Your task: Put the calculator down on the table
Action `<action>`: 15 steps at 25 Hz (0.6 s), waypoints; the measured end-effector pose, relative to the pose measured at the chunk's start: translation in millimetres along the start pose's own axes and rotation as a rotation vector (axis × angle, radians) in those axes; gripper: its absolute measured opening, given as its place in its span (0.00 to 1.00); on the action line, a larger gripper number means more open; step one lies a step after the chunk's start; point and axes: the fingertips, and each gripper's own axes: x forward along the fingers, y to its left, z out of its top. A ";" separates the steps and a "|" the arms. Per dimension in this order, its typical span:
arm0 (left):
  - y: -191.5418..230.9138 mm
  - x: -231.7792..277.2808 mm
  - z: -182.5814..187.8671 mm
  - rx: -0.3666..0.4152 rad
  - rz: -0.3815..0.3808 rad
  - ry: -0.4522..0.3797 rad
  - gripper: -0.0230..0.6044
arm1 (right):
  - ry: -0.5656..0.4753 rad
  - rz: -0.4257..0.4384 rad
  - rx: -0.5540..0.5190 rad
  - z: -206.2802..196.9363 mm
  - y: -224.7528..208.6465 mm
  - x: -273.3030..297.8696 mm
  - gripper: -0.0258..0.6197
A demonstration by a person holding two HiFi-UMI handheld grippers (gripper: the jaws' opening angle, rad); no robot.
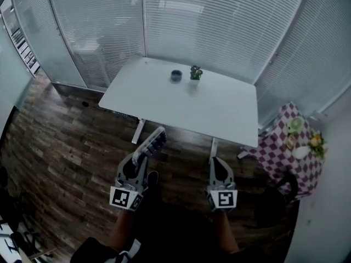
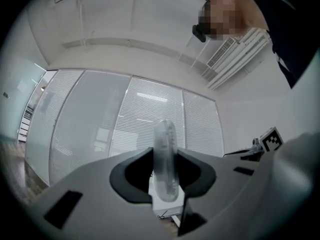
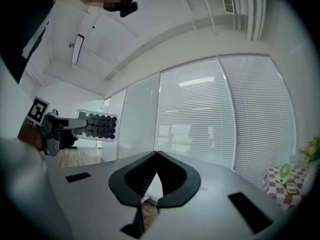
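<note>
A pale calculator (image 1: pixel 152 143) with dark round keys sticks forward and up out of my left gripper (image 1: pixel 141 158), which is shut on its lower end, above the wooden floor and short of the white table (image 1: pixel 219 111). In the left gripper view the calculator (image 2: pixel 165 156) shows edge-on and upright between the jaws of the left gripper (image 2: pixel 165 170). My right gripper (image 1: pixel 218 160) is held level beside it, shut with nothing in it. In the right gripper view the right gripper (image 3: pixel 156 154) has its tips meeting, and the calculator (image 3: pixel 98 125) shows at the left.
On the table's far side stand a small dark bowl (image 1: pixel 175 75) and a little potted plant (image 1: pixel 196 72). A checked-cloth side table (image 1: pixel 288 155) with small items stands at the right, a dark seat (image 1: pixel 276 200) next to it. Glass walls with blinds enclose the room.
</note>
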 end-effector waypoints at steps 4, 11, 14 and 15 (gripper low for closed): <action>13.7 22.8 -3.2 0.043 -0.021 0.001 0.20 | 0.010 -0.029 0.029 2.1 -8.5 24.1 0.05; 53.2 72.9 -5.9 0.025 -0.060 0.019 0.20 | 0.052 -0.058 0.013 -5.6 -17.1 81.4 0.05; 66.8 89.6 -2.8 0.011 -0.088 0.001 0.20 | 0.047 -0.072 0.033 0.8 -14.9 101.0 0.05; 70.4 96.0 -2.4 0.008 -0.103 -0.011 0.20 | 0.050 -0.074 0.033 2.6 -14.7 106.8 0.05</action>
